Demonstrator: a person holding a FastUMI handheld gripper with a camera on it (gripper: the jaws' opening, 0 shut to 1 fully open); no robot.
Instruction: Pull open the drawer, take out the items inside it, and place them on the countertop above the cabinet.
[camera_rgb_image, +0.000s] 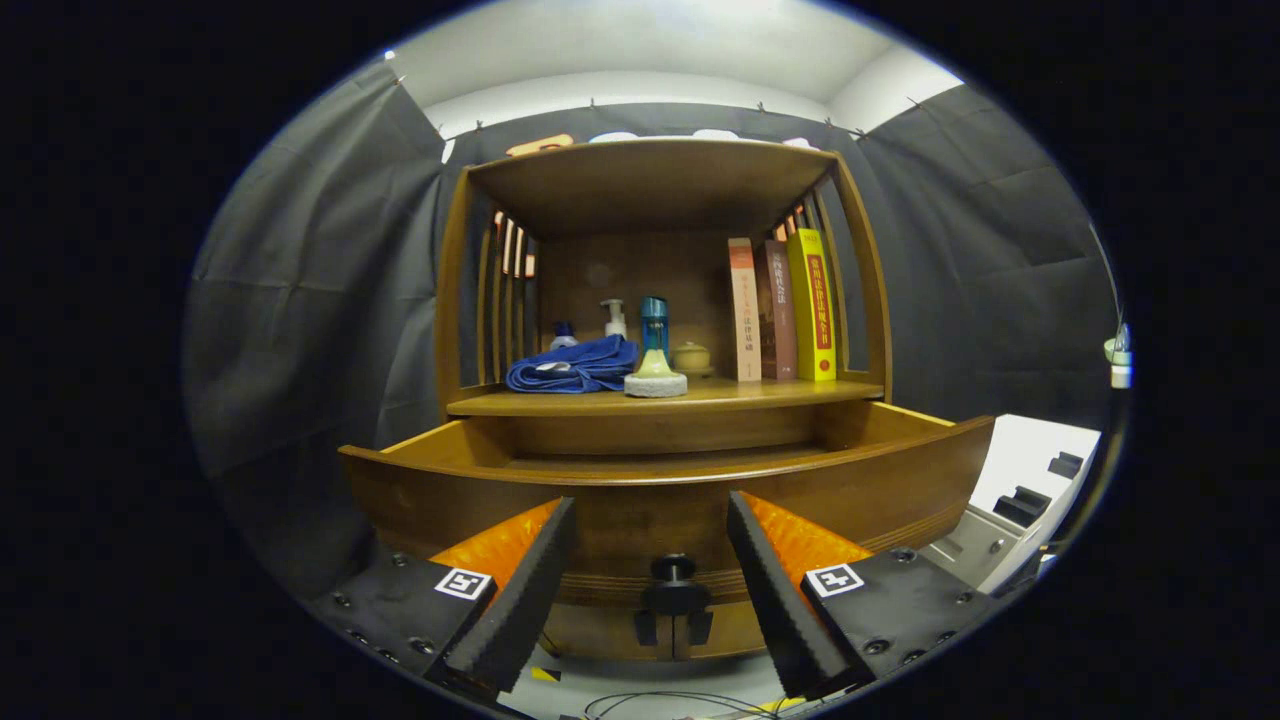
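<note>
Can't see into the drawer (660, 470), its front panel blocks the inside. Small bottle (563, 335) is half buried behind the blue towel (575, 365); book spines (780, 310) too tiny to read.

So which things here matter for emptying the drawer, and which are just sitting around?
Job:
pulled-out wooden drawer
black drawer knob
wooden countertop
open gripper, fingers either side of the knob

Just lying about:
three upright books
blue folded cloth
teal bottle
</note>
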